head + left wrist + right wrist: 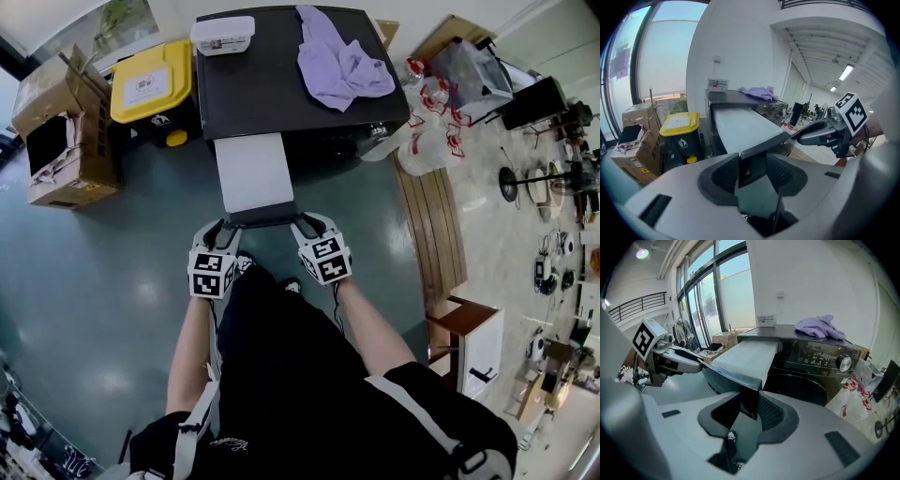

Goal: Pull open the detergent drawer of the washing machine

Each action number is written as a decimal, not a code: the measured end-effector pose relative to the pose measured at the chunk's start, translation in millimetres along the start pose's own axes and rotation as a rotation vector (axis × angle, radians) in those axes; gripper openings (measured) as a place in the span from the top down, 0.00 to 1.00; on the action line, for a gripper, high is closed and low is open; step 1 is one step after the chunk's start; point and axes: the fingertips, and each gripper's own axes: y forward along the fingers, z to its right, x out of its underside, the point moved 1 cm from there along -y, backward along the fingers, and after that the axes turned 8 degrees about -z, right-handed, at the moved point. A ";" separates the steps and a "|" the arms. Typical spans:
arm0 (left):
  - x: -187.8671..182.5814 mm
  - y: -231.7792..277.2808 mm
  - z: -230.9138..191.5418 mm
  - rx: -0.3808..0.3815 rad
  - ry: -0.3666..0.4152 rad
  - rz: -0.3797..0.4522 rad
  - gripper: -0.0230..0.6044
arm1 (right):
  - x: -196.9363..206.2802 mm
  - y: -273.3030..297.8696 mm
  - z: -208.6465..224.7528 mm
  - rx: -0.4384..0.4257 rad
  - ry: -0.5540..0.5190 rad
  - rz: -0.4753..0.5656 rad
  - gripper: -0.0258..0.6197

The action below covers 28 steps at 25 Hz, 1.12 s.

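Observation:
The dark washing machine (281, 84) stands ahead with its long detergent drawer (253, 173) drawn far out toward me, white on top with a dark front panel (262, 217). My left gripper (221, 232) is shut on the left end of that panel (752, 161). My right gripper (304, 227) is shut on its right end (746, 401). In the left gripper view the right gripper (820, 133) shows at the panel's far end. The right gripper view shows the left gripper (677, 361) likewise, and the machine's control knob (843, 363).
A purple cloth (339, 61) and a white box (223, 35) lie on the machine's top. A yellow-lidded bin (152, 84) and a cardboard box (61, 131) stand to the left. To the right are plastic bags (427, 131), a wooden bench (433, 230) and a white cabinet (480, 347).

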 end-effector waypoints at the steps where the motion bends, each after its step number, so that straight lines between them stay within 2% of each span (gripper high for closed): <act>1: 0.3 -0.1 0.3 -0.001 0.000 0.000 0.68 | 0.7 -0.1 -0.1 -0.001 -0.001 -0.002 0.78; 28: 12.7 -5.2 14.3 -0.030 -0.017 0.011 0.68 | 15.4 -8.0 -3.0 -0.012 -0.014 -0.005 0.78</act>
